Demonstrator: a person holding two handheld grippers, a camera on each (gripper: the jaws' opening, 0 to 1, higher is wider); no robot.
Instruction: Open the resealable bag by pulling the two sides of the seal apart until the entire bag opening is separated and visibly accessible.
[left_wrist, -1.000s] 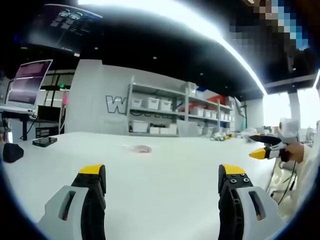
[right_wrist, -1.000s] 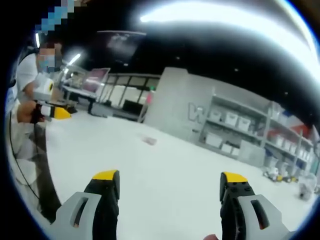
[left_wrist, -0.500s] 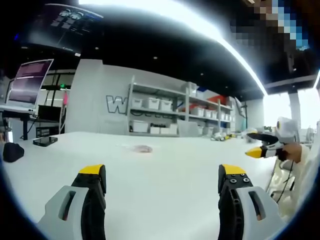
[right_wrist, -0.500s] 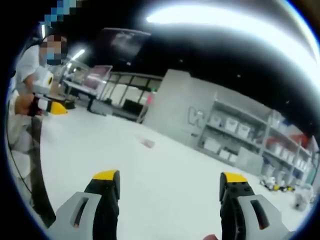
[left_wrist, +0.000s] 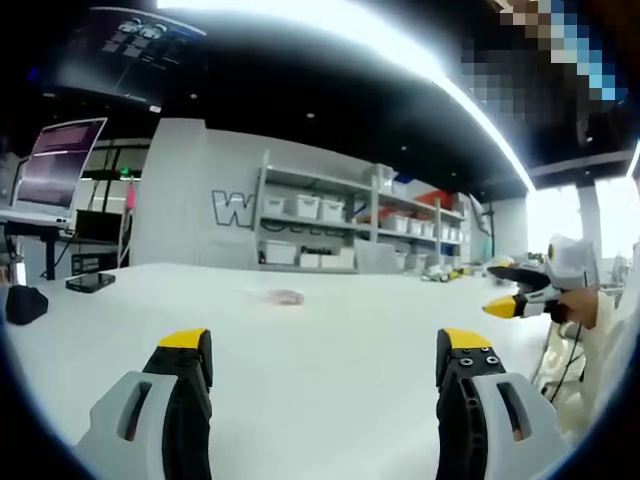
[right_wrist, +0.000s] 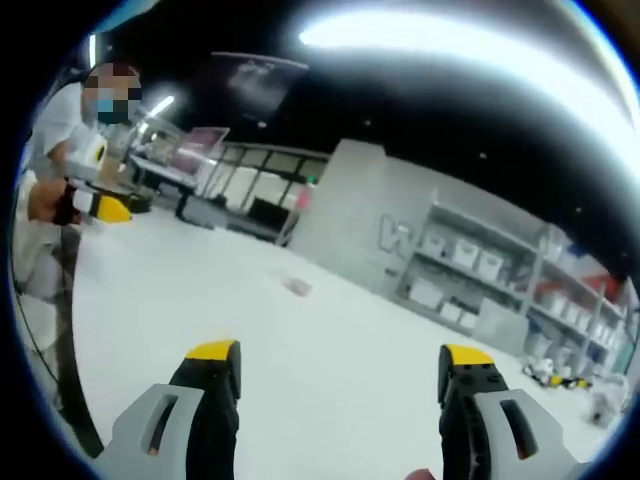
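Both tongs (left_wrist: 325, 360) (right_wrist: 340, 365) wide open, empty, resealable bag (left_wrist: 281, 296) (right_wrist: 297, 285) well ahead on table (left_wrist: 330, 320).

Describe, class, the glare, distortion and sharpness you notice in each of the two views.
Left gripper view: a ceiling light strip blows out into a curved white arc, the shelving bows with the fisheye, and the bag is a small soft smudge. Right gripper view: similar overhead glare, softer overall, horizon tilted.

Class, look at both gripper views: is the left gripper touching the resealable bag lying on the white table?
Apart. In the left gripper view the left gripper stands open, with bare white table between its jaws and the small bag lying far ahead.
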